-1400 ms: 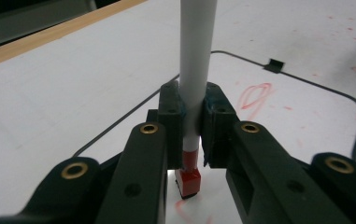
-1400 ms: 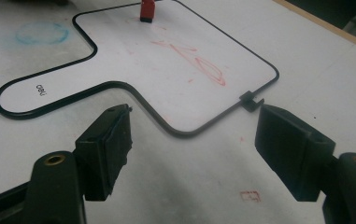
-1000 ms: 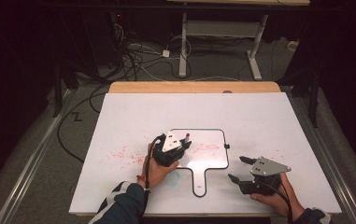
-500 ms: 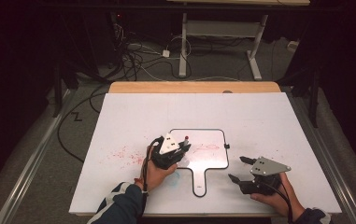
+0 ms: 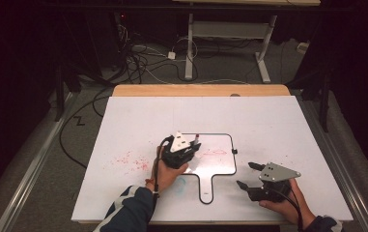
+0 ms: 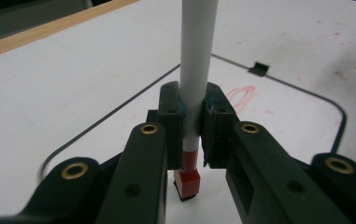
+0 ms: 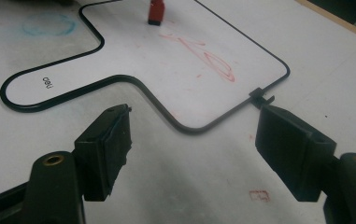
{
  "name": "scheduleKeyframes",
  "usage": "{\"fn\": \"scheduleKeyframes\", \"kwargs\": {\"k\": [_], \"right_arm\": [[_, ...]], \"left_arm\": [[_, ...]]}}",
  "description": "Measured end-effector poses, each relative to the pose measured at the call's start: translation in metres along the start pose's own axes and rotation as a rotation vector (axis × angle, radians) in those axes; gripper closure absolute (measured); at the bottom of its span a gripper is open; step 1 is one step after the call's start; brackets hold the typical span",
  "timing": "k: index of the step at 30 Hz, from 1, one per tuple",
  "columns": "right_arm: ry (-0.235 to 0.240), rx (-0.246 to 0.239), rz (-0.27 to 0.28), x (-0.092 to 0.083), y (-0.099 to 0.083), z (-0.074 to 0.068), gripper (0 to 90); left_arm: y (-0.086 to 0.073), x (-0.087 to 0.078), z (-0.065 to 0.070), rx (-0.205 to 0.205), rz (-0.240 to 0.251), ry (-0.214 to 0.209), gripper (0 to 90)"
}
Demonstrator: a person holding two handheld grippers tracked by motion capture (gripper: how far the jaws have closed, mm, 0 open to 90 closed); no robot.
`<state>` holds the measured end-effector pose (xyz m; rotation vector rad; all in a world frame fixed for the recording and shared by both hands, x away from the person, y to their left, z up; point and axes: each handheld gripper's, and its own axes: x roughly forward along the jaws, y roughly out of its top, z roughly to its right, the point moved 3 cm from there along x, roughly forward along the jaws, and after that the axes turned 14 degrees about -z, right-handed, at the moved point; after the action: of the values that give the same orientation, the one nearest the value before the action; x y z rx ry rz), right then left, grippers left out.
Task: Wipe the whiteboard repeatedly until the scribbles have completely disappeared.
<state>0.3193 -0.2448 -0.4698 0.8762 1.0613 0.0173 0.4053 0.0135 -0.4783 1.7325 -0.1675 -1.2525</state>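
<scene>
The left gripper (image 6: 192, 135) is clamped on a white marker (image 6: 195, 70), held upright with its red tip (image 6: 186, 183) down on or just above the paddle-shaped whiteboard (image 5: 220, 166); I cannot tell whether it touches. A red scribble (image 6: 241, 95) lies just beyond the jaws, so the step in hand looks like drawing. The next stroke calls for keeping the tip pressed and inside the board's black rim (image 7: 166, 112). The right gripper (image 7: 194, 149) rests with jaws spread wide and empty, facing the board's handle and a small clip (image 7: 259, 98) on its rim. Bare table (image 5: 138, 121) surrounds both tools; its near edge lies just behind the hands.
</scene>
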Motion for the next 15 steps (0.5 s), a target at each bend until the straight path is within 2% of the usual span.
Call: {"fn": "scheduleKeyframes", "kwargs": {"k": [3, 5, 7, 9, 10, 12, 15], "right_arm": [[0.003, -0.002, 0.001, 0.000, 0.000, 0.000, 27.4], [0.003, -0.001, -0.002, 0.001, -0.001, 0.000, 27.3], [0.005, 0.000, -0.006, 0.001, -0.002, 0.001, 27.4], [0.002, 0.001, -0.004, 0.001, -0.002, 0.001, 27.4], [0.001, 0.001, -0.002, 0.000, -0.002, 0.002, 27.4], [-0.003, 0.003, 0.000, -0.001, -0.002, 0.002, 27.4], [-0.005, 0.003, 0.000, -0.001, -0.002, 0.002, 27.4]], "left_arm": [[0.009, 0.009, 0.008, 0.026, -0.003, -0.018, 78.8], [0.012, 0.012, 0.009, 0.044, -0.008, -0.014, 78.7], [0.013, 0.013, 0.005, 0.041, -0.009, -0.012, 78.7], [0.012, 0.011, -0.003, 0.035, -0.015, 0.014, 78.7], [0.010, 0.010, -0.008, 0.023, -0.017, 0.025, 78.8], [0.006, 0.006, -0.021, -0.032, -0.011, 0.031, 78.7], [0.001, 0.003, -0.032, -0.083, 0.019, 0.006, 78.8]]}}
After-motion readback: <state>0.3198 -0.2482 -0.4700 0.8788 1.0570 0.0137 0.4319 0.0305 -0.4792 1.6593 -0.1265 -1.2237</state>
